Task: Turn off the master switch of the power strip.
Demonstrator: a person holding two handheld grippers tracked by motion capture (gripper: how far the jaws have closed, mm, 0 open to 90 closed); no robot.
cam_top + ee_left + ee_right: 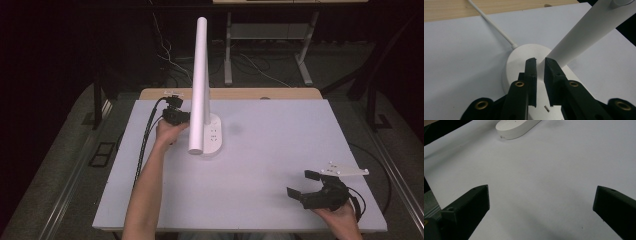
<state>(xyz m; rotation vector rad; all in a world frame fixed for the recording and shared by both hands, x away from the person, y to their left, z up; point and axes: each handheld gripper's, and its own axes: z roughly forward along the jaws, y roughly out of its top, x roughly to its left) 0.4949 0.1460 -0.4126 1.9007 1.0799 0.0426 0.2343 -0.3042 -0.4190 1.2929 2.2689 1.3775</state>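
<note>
A white desk lamp stands at the back left of the table. Its oblong base [215, 139] [520, 58] [516, 127] carries a long white tube arm [201, 75] [586, 30]. My left gripper [183, 118] [540, 61] sits just left of the arm's foot. Its jaws stand a narrow gap apart and pinch the thin foot of the arm at their tips, above the base. My right gripper [301, 183] [542, 192] hovers low over the front right of the table, wide open and empty.
A white cable [494, 27] runs from the lamp base toward the wooden back edge [250, 93] of the table. The white table surface [280, 145] spreads between the two grippers. Dark floor, cables and table legs lie beyond the back edge.
</note>
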